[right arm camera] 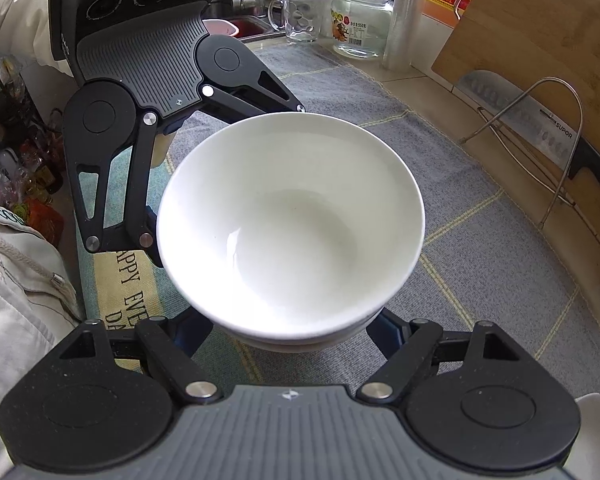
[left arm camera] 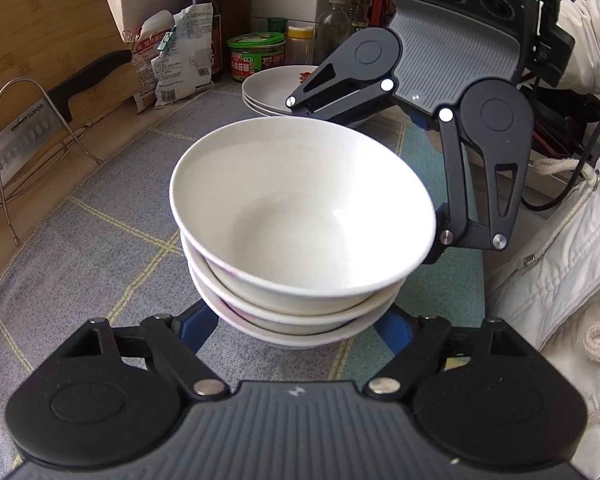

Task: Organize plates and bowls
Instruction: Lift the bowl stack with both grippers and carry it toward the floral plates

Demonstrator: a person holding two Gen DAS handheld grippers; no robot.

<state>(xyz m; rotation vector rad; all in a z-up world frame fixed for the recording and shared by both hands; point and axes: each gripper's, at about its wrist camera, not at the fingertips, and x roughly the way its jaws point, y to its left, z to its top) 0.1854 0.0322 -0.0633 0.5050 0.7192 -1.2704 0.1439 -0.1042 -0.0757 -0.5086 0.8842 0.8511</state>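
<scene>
The stack of bowls [left arm camera: 300, 232] is flanked closely by both grippers. Beyond it, passage is blocked by stacked plates [left arm camera: 272, 92], jars [left arm camera: 256, 56] and bottles [left arm camera: 332, 28]; bare mat [left arm camera: 100, 184] is left toward the knife rack [left arm camera: 24, 128].

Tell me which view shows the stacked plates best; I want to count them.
The left wrist view: the plates sit behind the bowls, partly hidden by the right tool. The right wrist view shows no plates.

Glossy white ceramic bowls [left arm camera: 300, 216] on matt woven cloth [left arm camera: 100, 208]
</scene>
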